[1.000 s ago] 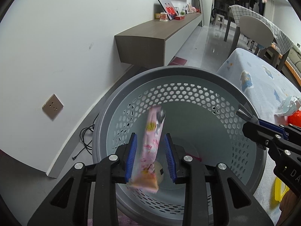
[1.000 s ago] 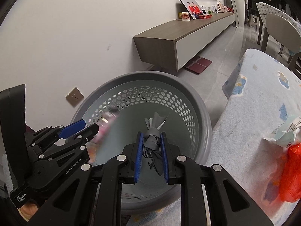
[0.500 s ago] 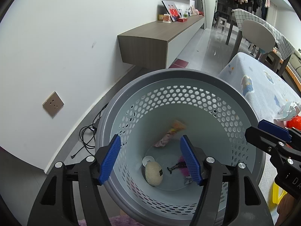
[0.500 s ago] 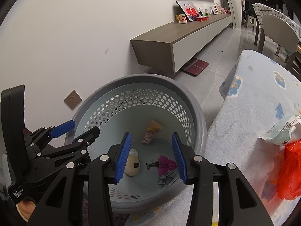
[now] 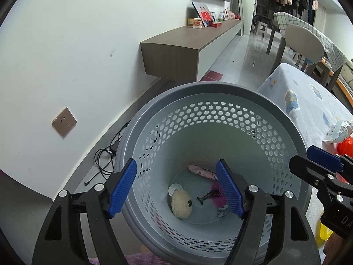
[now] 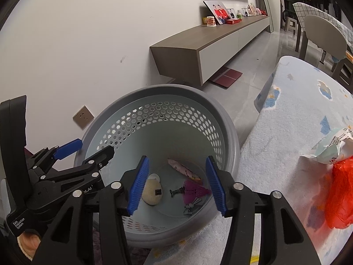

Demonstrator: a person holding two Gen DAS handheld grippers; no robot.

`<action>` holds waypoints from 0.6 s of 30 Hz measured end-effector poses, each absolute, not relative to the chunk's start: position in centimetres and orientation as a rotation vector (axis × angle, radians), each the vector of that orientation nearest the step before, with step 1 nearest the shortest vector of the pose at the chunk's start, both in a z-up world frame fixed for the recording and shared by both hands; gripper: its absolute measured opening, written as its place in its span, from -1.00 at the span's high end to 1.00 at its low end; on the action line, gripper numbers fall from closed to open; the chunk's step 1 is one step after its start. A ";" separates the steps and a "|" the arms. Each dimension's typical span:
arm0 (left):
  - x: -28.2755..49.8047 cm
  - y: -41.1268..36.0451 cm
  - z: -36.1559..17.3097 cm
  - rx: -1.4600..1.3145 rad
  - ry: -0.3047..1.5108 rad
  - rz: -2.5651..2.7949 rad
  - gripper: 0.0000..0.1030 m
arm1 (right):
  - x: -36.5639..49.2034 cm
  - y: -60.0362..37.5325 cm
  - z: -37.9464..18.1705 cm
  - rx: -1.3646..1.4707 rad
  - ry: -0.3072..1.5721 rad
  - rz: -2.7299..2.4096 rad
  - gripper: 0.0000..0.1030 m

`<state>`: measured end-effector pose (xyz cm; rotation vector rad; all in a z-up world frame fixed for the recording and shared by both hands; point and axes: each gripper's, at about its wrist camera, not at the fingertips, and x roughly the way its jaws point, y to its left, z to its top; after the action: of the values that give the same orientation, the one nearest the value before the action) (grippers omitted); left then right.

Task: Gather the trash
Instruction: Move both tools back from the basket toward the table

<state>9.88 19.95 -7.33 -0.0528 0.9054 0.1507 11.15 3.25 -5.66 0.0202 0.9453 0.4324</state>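
A grey perforated basket [image 5: 275, 119] [image 6: 229, 130] stands on the floor below both grippers. On its bottom lie a pink wrapper [image 5: 201, 171] [image 6: 182, 169], a beige oval object [image 5: 181, 203] [image 6: 152, 191], a magenta scrap [image 6: 194, 191] and a small grey wad [image 5: 221, 211] [image 6: 190, 206]. My left gripper [image 5: 176, 191] is open and empty over the basket. My right gripper [image 6: 176, 186] is open and empty over it too. A crumpled white wrapper [image 6: 331, 146] and a red plastic bag [image 6: 340, 190] lie on the patterned cloth [image 6: 286, 132] at the right.
A white wall with a socket [image 5: 64, 122] is at the left, with black cables [image 5: 106, 156] on the floor. A floating wooden cabinet [image 5: 187, 44] runs along the wall. Chairs and a dining table [image 5: 308, 42] stand at the back right.
Both grippers opened. The pink wrapper fell from the left one and the grey wad from the right one; both now lie on the basket bottom.
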 end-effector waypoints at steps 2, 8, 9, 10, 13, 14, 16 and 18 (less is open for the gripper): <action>9.8 20.0 -7.3 -0.057 0.901 0.154 -0.53 | 11.1 3.2 -5.6 0.006 0.942 0.423 -0.02; 9.6 20.1 -7.1 -0.062 0.891 0.156 -0.61 | 10.2 2.3 -5.3 0.003 0.929 0.398 -0.17; 9.5 20.0 -7.0 -0.063 0.888 0.157 -0.64 | 10.0 2.1 -5.3 0.003 0.926 0.391 -0.17; 9.5 20.0 -6.9 -0.064 0.885 0.157 -0.67 | 9.8 1.8 -5.2 0.004 0.923 0.384 -0.21; 9.2 20.0 -6.7 -0.070 0.878 0.153 -0.71 | 9.0 0.9 -5.0 0.016 0.914 0.365 -0.27; 9.2 19.9 -6.7 -0.070 0.878 0.151 -0.71 | 8.8 0.6 -4.9 0.018 0.909 0.359 -0.28; 9.1 19.6 -6.7 -0.065 0.880 0.144 -0.71 | 8.0 0.0 -4.6 0.013 0.893 0.342 -0.31; 8.8 19.3 -6.5 -0.062 0.876 0.137 -0.71 | 7.3 -0.6 -4.3 0.010 0.875 0.326 -0.34</action>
<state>8.83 19.34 -6.55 -0.0619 0.8759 0.1368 7.27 -0.63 -4.26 0.0101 0.8746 0.3264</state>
